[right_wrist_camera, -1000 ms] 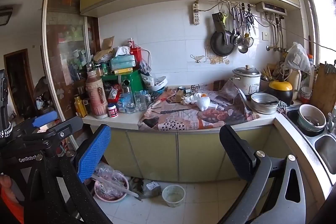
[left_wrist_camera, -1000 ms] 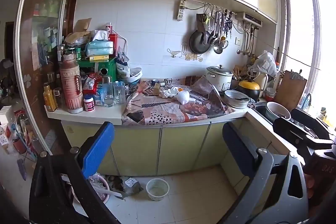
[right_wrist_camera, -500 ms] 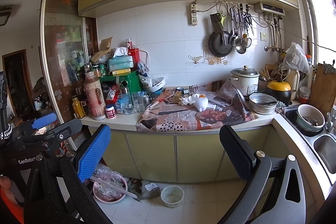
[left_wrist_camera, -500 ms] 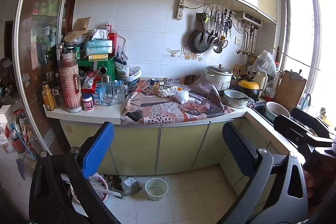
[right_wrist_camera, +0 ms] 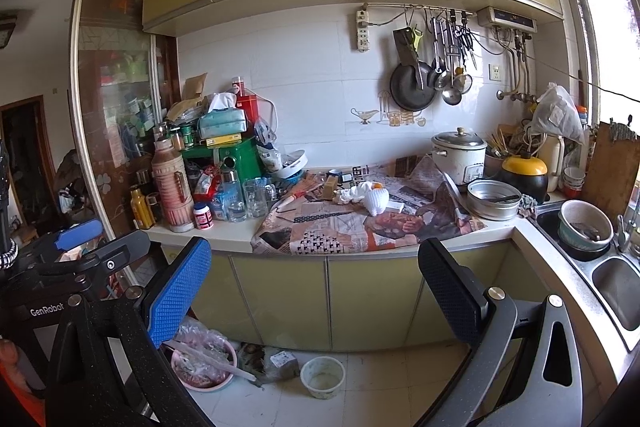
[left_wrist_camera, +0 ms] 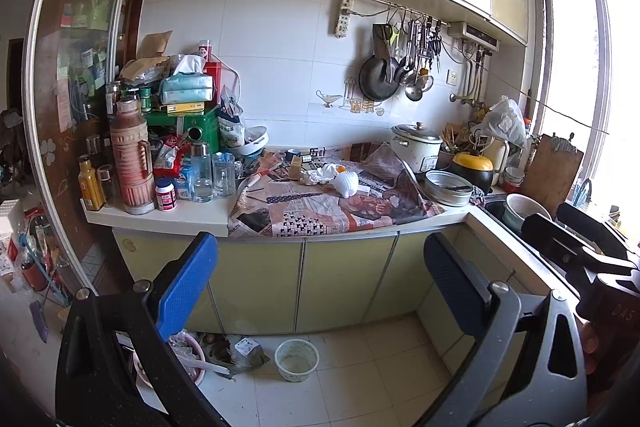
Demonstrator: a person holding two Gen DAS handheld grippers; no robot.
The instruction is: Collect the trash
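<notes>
Both grippers hover in front of the kitchen cabinets, well back from the table. The left gripper (left_wrist_camera: 320,283) has its jaws spread wide with nothing between them, and the right gripper (right_wrist_camera: 316,287) is likewise wide open and empty. Beyond them, a spread of newspaper (right_wrist_camera: 360,223) covers the middle of the table (right_wrist_camera: 224,235). On it lies the trash: crumpled white paper (right_wrist_camera: 356,193) touching a white foam net (right_wrist_camera: 378,201). A rice cooker (right_wrist_camera: 460,153) stands to the right, a thermos (right_wrist_camera: 172,187) to the left. Below, a small cup (right_wrist_camera: 322,375) sits on the floor (right_wrist_camera: 384,399).
</notes>
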